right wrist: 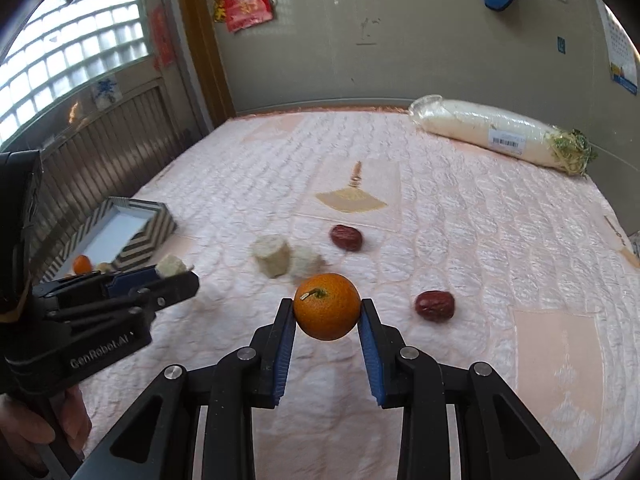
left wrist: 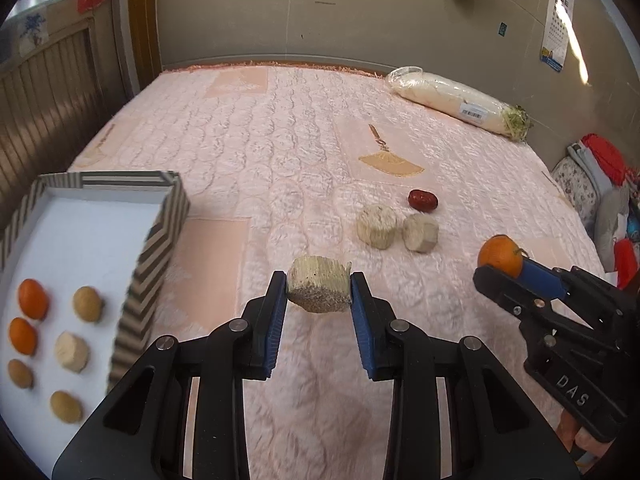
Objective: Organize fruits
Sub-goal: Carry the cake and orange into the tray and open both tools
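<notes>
My left gripper [left wrist: 319, 290] is shut on a pale cut chunk [left wrist: 319, 289], held above the pink bedspread. My right gripper [right wrist: 327, 314] is shut on a small orange [right wrist: 327, 306]; it also shows in the left wrist view [left wrist: 501, 255]. The striped box [left wrist: 160, 236] at the left holds two oranges [left wrist: 33, 298], a pale chunk [left wrist: 72, 351] and several tan fruits. Two more pale chunks [left wrist: 377, 220] lie on the bed beside a red date [left wrist: 423, 200]. A second red date [right wrist: 435, 305] lies right of my right gripper.
A wrapped white radish [left wrist: 452, 98] lies at the far right of the bed by the wall. Cushions and clothes [left wrist: 600, 184] pile up at the right edge. A slatted panel [left wrist: 44, 96] and window stand to the left.
</notes>
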Motion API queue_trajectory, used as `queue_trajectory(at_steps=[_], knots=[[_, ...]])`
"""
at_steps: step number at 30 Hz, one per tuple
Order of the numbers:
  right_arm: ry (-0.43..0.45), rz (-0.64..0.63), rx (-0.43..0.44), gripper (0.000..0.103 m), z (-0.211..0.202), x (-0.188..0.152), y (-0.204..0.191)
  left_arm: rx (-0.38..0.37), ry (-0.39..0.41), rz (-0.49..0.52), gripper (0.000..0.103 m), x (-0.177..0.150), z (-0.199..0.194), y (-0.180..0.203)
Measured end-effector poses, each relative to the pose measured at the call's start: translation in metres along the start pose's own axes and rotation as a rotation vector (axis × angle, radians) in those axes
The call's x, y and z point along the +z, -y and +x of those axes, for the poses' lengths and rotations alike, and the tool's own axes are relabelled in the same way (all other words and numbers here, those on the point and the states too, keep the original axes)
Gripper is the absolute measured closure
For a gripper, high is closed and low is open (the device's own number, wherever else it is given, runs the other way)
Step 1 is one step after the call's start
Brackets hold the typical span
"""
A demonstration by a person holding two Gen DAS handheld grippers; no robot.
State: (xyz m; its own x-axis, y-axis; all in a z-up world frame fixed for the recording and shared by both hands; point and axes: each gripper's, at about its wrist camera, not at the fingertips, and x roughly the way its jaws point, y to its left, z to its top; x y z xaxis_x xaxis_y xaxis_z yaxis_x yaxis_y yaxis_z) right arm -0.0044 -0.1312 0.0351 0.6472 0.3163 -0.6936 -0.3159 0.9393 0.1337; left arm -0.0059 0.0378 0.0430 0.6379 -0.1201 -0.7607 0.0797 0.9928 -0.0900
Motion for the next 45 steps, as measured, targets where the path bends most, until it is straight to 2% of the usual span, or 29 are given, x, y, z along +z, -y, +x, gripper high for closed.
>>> queue_trajectory(at_steps=[11, 30, 45], knots=[[0.012, -0.063, 0.051, 0.072, -0.015, -0.010, -0.056, 0.038, 0.024, 0.002, 0.072, -0.019, -0.037, -0.023], [0.014, -0.212, 0.146, 0.072, -0.015, -0.004, -0.149, 0.187, 0.076, -0.085, 0.072, -0.041, -0.086, -0.115], [-0.025, -0.345, 0.219, 0.072, 0.005, -0.002, -0.221, 0.254, 0.061, -0.146, 0.072, -0.063, -0.094, -0.165]])
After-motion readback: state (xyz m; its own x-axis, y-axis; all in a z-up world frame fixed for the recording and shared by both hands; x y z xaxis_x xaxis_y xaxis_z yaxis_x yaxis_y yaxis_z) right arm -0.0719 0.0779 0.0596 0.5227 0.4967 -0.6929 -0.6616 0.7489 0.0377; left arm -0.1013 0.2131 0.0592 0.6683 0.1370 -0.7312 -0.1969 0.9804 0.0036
